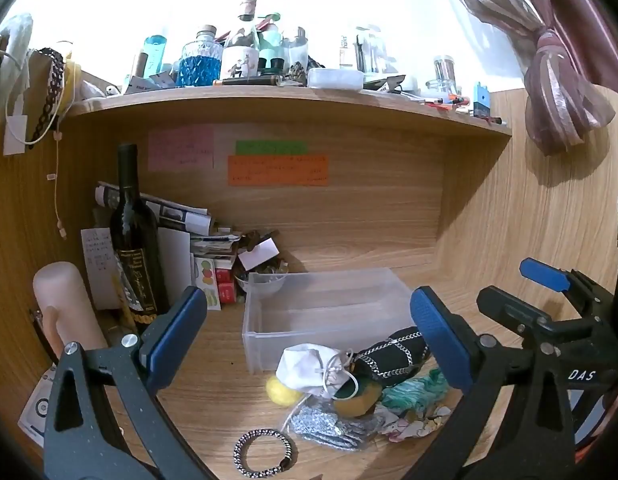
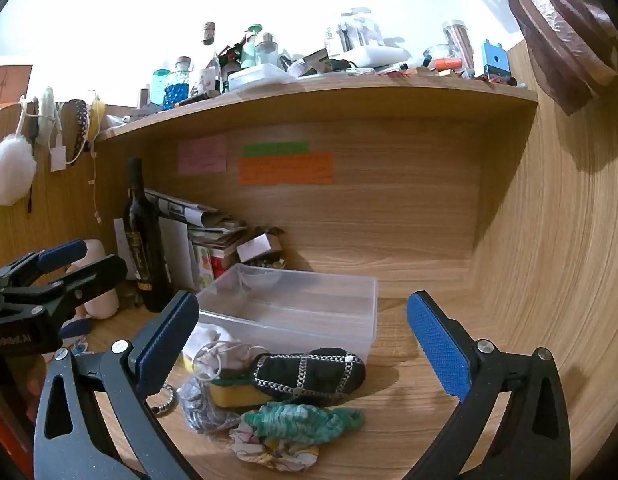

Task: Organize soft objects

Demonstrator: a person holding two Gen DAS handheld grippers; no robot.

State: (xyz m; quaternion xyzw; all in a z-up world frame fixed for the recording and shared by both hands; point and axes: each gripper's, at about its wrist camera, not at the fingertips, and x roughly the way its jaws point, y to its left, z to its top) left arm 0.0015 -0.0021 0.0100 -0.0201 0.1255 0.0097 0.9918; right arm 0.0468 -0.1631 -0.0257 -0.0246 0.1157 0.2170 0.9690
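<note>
A pile of soft things lies on the wooden desk in front of a clear plastic bin (image 1: 329, 312) (image 2: 293, 304): a white drawstring pouch (image 1: 305, 368) (image 2: 213, 344), a black chain-patterned pouch (image 1: 393, 352) (image 2: 309, 372), a yellow-green sponge (image 1: 357, 398) (image 2: 233, 394), a teal scrunchie (image 1: 415, 390) (image 2: 301, 420), a floral scrunchie (image 1: 413, 424) (image 2: 277, 450), a silver glitter pouch (image 1: 329, 426) (image 2: 201, 404) and a yellow ball (image 1: 279, 390). My left gripper (image 1: 309, 336) is open above the pile. My right gripper (image 2: 305, 340) is open, also above it. The bin looks empty.
A metal chain bracelet (image 1: 265, 454) lies in front of the pile. A dark wine bottle (image 1: 133, 240) (image 2: 143, 240), a pale cylinder (image 1: 65, 312) and stacked papers (image 1: 189, 224) stand at the back left. A cluttered shelf (image 1: 269, 98) hangs overhead. A wood wall (image 2: 549, 260) rises at right.
</note>
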